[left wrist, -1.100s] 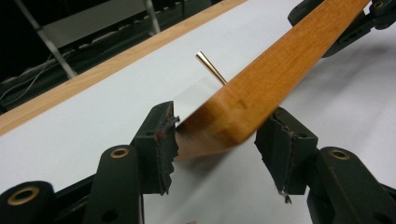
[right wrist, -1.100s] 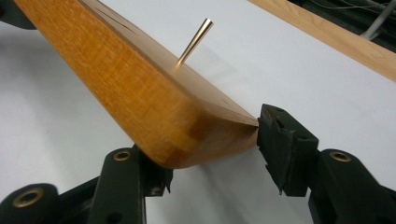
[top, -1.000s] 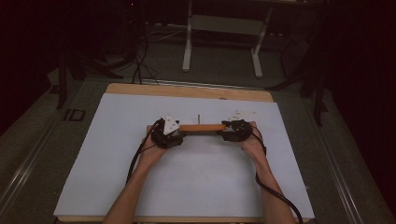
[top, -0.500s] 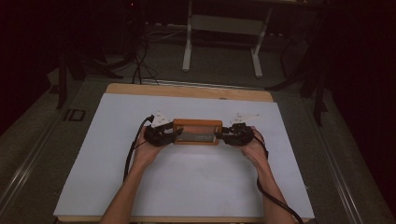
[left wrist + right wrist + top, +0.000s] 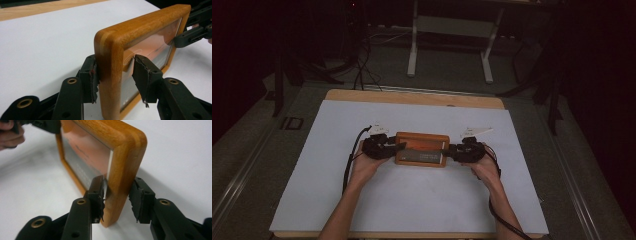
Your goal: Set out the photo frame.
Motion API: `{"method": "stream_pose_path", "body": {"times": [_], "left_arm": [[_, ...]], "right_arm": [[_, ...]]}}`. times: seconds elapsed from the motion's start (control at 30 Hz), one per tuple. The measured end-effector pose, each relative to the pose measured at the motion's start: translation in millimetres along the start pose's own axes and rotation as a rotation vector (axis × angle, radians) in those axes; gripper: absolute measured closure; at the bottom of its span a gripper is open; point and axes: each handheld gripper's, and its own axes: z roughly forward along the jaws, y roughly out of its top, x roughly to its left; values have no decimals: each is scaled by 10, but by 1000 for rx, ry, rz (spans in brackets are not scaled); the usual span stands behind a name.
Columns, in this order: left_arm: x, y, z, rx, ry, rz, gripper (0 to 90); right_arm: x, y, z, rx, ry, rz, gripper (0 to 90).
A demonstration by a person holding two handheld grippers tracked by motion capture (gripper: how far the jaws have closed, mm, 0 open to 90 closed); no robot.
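Left tongs (image 5: 113, 75) and right tongs (image 5: 117, 195) each clenched one end of the wooden frame (image 5: 422, 149), sharing its weight at mid-frame.

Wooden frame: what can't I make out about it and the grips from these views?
- Wooden frame: what sits behind its glass is a blur of glare in both gripper views, too small in the high view.
- Its back face: turned away.
- Left gripper: its right pad seems off the glass.
- Right gripper: its right pad's contact is unclear.
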Motion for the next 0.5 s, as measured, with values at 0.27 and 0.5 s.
{"method": "stream_pose_path", "body": {"times": [0.27,0.5], "left_arm": [[-14,-33,26,6,16,13,493],[38,-75,-22,-7,30,3,464]], "right_arm": [[-52,-4,35,-25,9,28,600],[-16,-38,55,-16,5,13,570]]}}
